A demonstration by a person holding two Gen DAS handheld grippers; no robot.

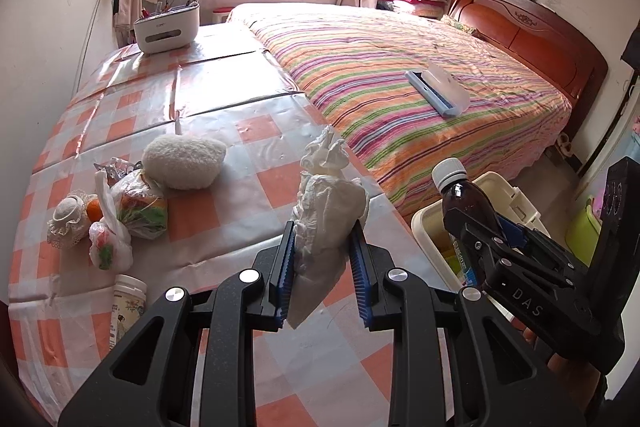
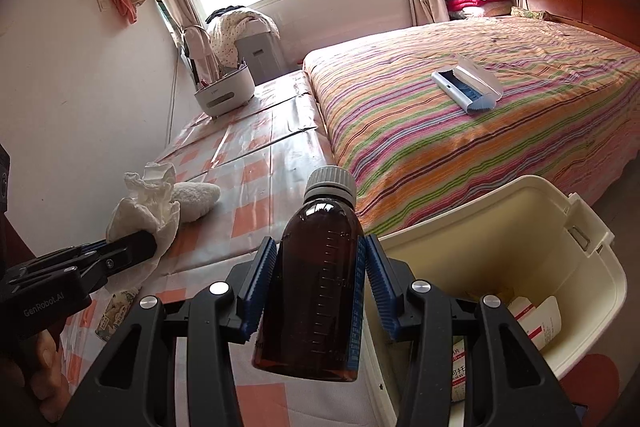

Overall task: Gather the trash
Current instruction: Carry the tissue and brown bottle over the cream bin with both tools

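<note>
My left gripper [image 1: 322, 239] is shut on a crumpled white tissue [image 1: 328, 215] and holds it above the checked table [image 1: 224, 227]. The tissue also shows in the right wrist view [image 2: 144, 203], at the left. My right gripper [image 2: 320, 259] is shut on a brown bottle [image 2: 316, 279] with a white cap, held upright beside the cream bin [image 2: 516, 231]. The bottle also shows in the left wrist view [image 1: 466, 199], over the bin's [image 1: 430, 227] near edge. The bin holds a few boxes and papers [image 2: 536, 319].
On the table lie a fluffy white item [image 1: 184, 163], plastic bags with food [image 1: 128, 215], a lace-covered item [image 1: 68, 219] and a small jar [image 1: 126, 303]. A white organizer [image 1: 166, 27] stands at the far end. A striped bed [image 1: 400, 75] carries a white case [image 1: 438, 87].
</note>
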